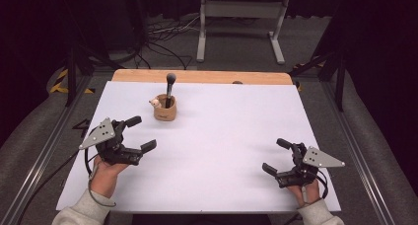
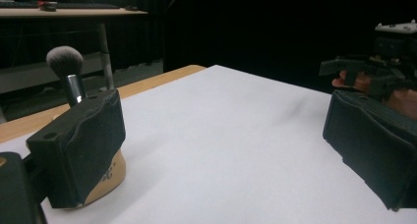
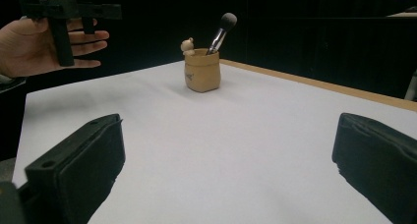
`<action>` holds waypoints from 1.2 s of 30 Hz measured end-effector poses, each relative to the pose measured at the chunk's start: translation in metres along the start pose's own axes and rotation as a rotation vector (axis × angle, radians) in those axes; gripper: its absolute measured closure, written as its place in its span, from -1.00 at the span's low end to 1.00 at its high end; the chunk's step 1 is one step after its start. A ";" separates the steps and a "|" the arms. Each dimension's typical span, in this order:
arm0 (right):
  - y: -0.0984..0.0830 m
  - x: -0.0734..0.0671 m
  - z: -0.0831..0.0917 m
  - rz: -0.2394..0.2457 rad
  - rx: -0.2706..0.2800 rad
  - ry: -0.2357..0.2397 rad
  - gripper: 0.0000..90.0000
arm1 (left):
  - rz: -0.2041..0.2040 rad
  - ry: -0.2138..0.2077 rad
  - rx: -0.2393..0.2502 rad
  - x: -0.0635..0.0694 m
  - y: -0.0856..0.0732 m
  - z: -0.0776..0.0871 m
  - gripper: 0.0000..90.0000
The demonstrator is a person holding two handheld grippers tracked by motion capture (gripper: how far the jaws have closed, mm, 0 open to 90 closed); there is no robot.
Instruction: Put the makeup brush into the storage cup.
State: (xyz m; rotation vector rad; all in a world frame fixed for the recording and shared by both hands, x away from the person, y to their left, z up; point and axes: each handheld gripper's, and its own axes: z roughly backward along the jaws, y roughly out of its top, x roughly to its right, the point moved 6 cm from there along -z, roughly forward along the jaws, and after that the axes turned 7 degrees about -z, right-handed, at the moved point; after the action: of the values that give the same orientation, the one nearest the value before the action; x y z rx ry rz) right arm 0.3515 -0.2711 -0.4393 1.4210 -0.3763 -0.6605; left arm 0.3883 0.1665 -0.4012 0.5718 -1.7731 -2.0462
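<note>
— Well, both grippers wide open, empty; brush [image 1: 170, 89] stands in the cup [image 1: 165, 109] near the tabletop's far edge.
— Left gripper [image 1: 138, 133] is closer: grip the handle, lift straight.

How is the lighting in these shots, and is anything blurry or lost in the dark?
High view: the white table sheet is evenly lit with soft shadows, the surroundings dim. Left tool view: the tan ceramic cup is soft, half hidden by a near jaw. Right tool view: the cup and grey-tipped makeup brush are fairly sharp against a black background.
</note>
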 end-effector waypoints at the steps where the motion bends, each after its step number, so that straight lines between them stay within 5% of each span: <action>1: 0.000 0.000 0.000 0.000 0.000 0.000 -1.00 | -0.001 0.000 -0.004 0.001 -0.003 0.001 -0.94; 20: -0.004 0.000 -0.001 -0.002 -0.008 0.005 -1.00 | 0.009 -0.016 -0.029 0.016 -0.045 0.009 -0.93; 36: -0.007 -0.002 -0.002 -0.006 -0.017 0.002 -1.00 | 0.003 -0.045 -0.033 0.027 -0.062 0.012 -0.94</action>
State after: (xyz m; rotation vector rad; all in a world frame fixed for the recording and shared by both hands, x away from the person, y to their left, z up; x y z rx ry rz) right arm 0.3498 -0.2681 -0.4466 1.4066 -0.3645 -0.6654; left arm 0.3582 0.1715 -0.4624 0.5171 -1.7608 -2.0983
